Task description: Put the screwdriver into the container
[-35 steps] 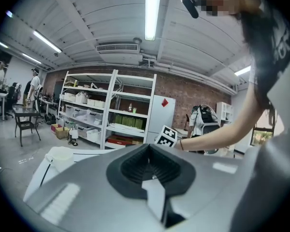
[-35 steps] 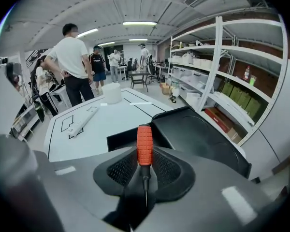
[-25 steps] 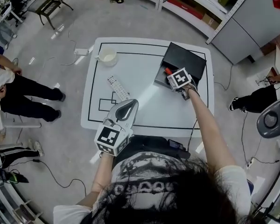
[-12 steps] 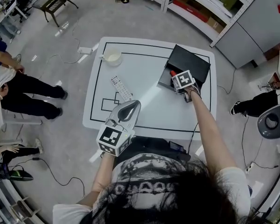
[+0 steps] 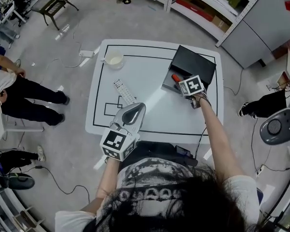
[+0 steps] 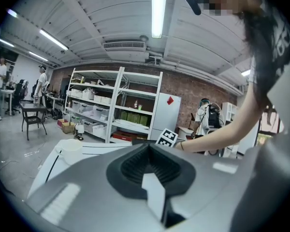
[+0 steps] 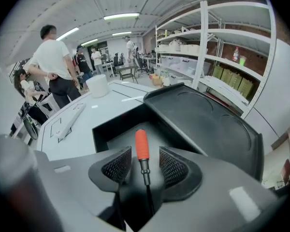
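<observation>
Currently idle unit: the left gripper [image 5: 137, 106] is hanging over the near edge of the table [image 5: 145, 76], well apart from the work. Its jaws are sitting fully together [image 6: 152, 174] and are gripping nothing.
Bystander items: a remote control [image 5: 122, 91] and a white cup [image 5: 112, 59] are lying on the left half of the table and are playing no part.
Task item: the screwdriver [image 5: 175, 77] is sitting over the open interior of the container [image 5: 195, 64], at the box's near side. Whether it is already resting on the box floor is not showing.
Active unit: the right gripper [image 5: 181, 83] is tilting down into the container mouth. Its jaws have just been opening and are now standing wide apart [image 7: 144, 166].
Between the jaws: the screwdriver [image 7: 142, 146] is lying in the gap, but neither ribbed pad is pressing on it.
Governing relation: the screwdriver's long axis is running along the right gripper's own pointing line. The orange handle is leading into the container [image 7: 108, 129], and the dark shaft is trailing back between the jaws.
Nearer hand: the right one, by a wide margin.
Next-move requirement (judgement): the right gripper is likely needing to back out straight along that axis, so the shaft is not snagging.
</observation>
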`<state>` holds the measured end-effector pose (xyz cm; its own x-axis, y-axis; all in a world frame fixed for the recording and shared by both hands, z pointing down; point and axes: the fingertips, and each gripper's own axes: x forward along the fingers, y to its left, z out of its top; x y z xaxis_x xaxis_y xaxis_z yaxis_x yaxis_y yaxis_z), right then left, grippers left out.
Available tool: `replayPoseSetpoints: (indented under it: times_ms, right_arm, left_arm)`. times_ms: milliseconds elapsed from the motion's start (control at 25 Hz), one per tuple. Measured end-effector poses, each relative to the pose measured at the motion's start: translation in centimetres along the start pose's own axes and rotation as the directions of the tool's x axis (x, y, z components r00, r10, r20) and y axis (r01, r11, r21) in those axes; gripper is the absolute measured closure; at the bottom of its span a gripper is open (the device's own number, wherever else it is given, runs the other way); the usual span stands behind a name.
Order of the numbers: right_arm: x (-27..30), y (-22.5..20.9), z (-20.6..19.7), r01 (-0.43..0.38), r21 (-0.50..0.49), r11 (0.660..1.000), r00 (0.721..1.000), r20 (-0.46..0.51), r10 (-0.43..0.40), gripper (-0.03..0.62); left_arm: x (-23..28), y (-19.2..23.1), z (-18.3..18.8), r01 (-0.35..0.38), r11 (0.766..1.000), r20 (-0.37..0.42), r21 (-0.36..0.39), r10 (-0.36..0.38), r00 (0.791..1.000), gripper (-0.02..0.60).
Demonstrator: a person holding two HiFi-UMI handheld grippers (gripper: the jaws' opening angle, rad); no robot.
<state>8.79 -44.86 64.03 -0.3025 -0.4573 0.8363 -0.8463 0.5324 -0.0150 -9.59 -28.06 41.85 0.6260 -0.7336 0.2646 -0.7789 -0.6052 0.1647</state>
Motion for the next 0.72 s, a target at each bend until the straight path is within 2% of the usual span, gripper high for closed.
replayPoseSetpoints:
  times_ms: [160, 280, 400, 520, 720]
  right_arm:
    - [-3.1, 0.7, 1.1, -0.033, 0.042, 0.999, 0.993, 0.117, 0.028, 0.421]
    - [-6.5, 1.3, 2.2, -0.05, 0.062, 0.997, 0.975, 0.22, 0.035, 0.432]
    - [-10.3, 2.0, 3.0, -0.08, 0.094, 0.992, 0.944, 0.326, 0.045, 0.446]
    - [-14.3, 3.1, 3.5, -0.126, 0.128, 0.984, 0.902, 0.427, 0.06, 0.447]
    - [-19.2, 4.9, 2.6, -0.163, 0.155, 0.974, 0.85, 0.524, 0.059, 0.447]
  left_arm:
    - [0.4, -0.1, 0.0, 0.009, 1.0, 0.0, 0.003, -0.009, 1.0, 0.581]
    - [0.8, -0.7, 0.1, 0.022, 1.0, 0.0, 0.008, -0.022, 1.0, 0.581]
    - [1.5, -1.5, 0.3, 0.037, 0.999, -0.003, 0.013, -0.037, 0.999, 0.581]
    - [2.1, -2.4, 0.7, 0.055, 0.998, -0.004, 0.02, -0.055, 0.998, 0.581]
    - [3.0, -4.2, 0.8, 0.086, 0.996, -0.008, 0.033, -0.086, 0.996, 0.581]
